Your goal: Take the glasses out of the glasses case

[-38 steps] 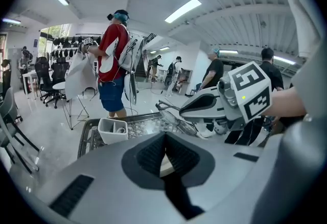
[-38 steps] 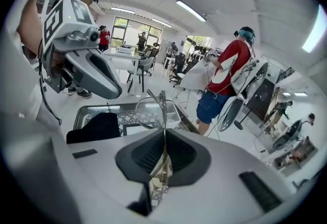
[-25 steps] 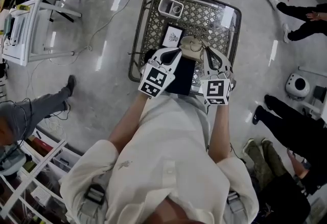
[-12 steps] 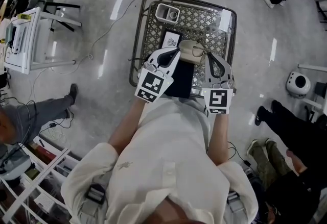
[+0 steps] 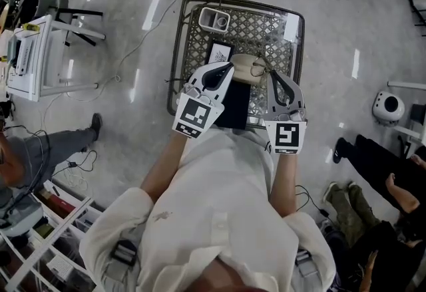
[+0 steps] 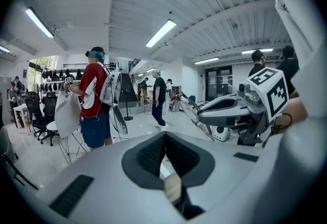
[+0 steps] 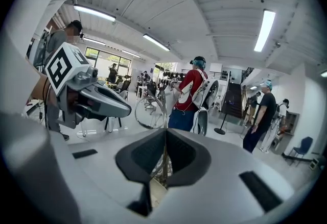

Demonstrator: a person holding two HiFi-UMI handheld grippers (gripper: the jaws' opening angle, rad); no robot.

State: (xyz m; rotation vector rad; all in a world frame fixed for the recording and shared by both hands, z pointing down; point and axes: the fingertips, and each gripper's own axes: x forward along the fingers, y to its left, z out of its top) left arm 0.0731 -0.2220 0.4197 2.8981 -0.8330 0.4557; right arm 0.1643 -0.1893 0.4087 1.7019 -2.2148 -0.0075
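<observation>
On the mesh table [image 5: 259, 34], at its centre, the beige glasses case [image 5: 247, 66] lies closed, with the glasses not visible.

Markings: I find no legible writing. A black card [image 5: 220, 52] at 10 o'clock of the case bears a white emblem too small for me to read. Each hand-held gripper carries a cube of black-and-white square markers.

Grippers: the left hand-held gripper [image 5: 228, 67] is clenched, its jaws pressed together with nothing between them, and its tip is at the case's 9 o'clock end. The right hand-held gripper [image 5: 269, 74] is likewise clenched on nothing, at the 3 o'clock end. I cannot confirm contact on either side.

Clearances: a white box [image 5: 216, 18] sits in the 11 o'clock corner and a clear sheet [image 5: 291, 24] in the 1 o'clock corner. A dark pouch [image 5: 237, 103] runs from the case at 6 o'clock to the near edge. Bare mesh lies open at 12 to 2 o'clock of the case.

Change: against the frame a second ago, the case holds the same spot and both grippers keep their stations, jaws unchanged.
</observation>
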